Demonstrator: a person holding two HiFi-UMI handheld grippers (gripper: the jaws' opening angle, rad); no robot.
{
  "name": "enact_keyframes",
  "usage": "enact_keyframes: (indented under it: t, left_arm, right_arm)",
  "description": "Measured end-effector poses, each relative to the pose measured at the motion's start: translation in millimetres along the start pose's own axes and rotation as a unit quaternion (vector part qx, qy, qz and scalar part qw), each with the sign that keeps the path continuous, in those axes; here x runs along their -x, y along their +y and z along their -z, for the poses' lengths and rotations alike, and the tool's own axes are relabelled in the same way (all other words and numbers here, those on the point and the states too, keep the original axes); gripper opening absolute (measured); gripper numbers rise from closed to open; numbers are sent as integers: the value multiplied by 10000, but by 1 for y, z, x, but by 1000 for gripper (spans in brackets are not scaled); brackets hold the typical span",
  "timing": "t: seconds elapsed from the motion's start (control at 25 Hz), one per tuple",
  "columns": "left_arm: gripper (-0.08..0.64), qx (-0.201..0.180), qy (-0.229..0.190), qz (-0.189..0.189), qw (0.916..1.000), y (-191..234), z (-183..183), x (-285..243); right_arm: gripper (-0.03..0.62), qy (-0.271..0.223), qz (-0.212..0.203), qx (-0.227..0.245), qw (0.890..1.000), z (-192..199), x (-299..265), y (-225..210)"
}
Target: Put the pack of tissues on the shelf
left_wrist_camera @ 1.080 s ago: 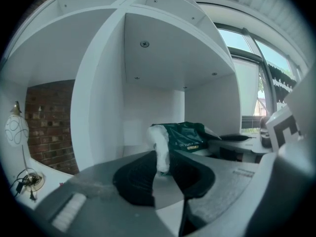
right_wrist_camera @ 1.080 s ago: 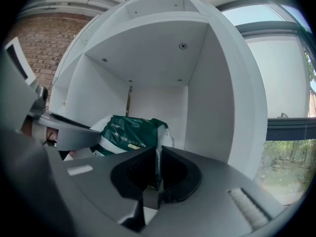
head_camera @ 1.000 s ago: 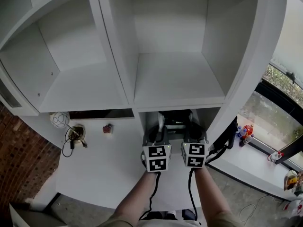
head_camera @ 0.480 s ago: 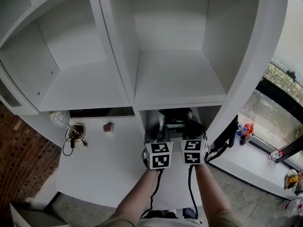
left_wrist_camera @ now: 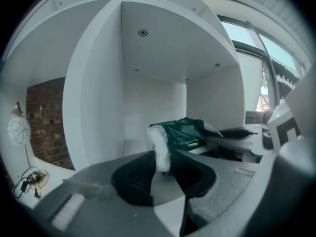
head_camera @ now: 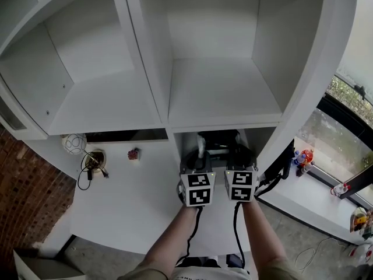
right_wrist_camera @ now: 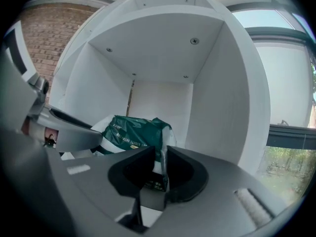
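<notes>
And the pack of tissues [right_wrist_camera: 132, 132] lies inside the shelf's [head_camera: 224, 92] lower compartment. Left tongs [left_wrist_camera: 162, 157] pinch its white end. Right tongs [right_wrist_camera: 162, 163] have just been opening, slightly apart, with the wrapper's thin edge between the 2 jaws.

One pack of tissues [right_wrist_camera: 131, 132], two grippers (left gripper [left_wrist_camera: 165, 164], right gripper [right_wrist_camera: 160, 168]), one shelf [head_camera: 221, 92], one counter [head_camera: 134, 197], one white ball [head_camera: 74, 143].

Noted: pack of tissues [right_wrist_camera: 132, 131] dark green, pale lettering, white ends; shelf [head_camera: 217, 92] plain white; wall [head_camera: 23, 182] red-brown brick pattern.
</notes>
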State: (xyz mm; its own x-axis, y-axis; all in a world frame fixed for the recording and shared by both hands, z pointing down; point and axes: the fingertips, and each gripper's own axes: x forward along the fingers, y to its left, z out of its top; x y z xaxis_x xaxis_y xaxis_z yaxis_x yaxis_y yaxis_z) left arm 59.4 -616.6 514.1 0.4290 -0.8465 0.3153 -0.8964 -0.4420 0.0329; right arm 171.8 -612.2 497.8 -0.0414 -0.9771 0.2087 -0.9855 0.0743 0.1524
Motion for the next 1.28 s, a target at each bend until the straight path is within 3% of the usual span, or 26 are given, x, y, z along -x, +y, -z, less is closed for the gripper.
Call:
enact_keyframes:
  t: [0.44, 0.76, 1.28]
  left_arm:
    - [222, 38, -63, 438, 9990, -12, -2, 2]
    - [274, -124, -285, 470, 9984, -15, -11, 8]
    - [275, -257, -375, 424, 9981, -15, -14, 18]
  right_arm:
    - [204, -319, -288, -297, 9986, -3, 3, 10]
    - [320, -640, -490, -576, 9951, -8, 9, 13]
    - [321, -1077, -459, -610, 9913, -30, 32, 10]
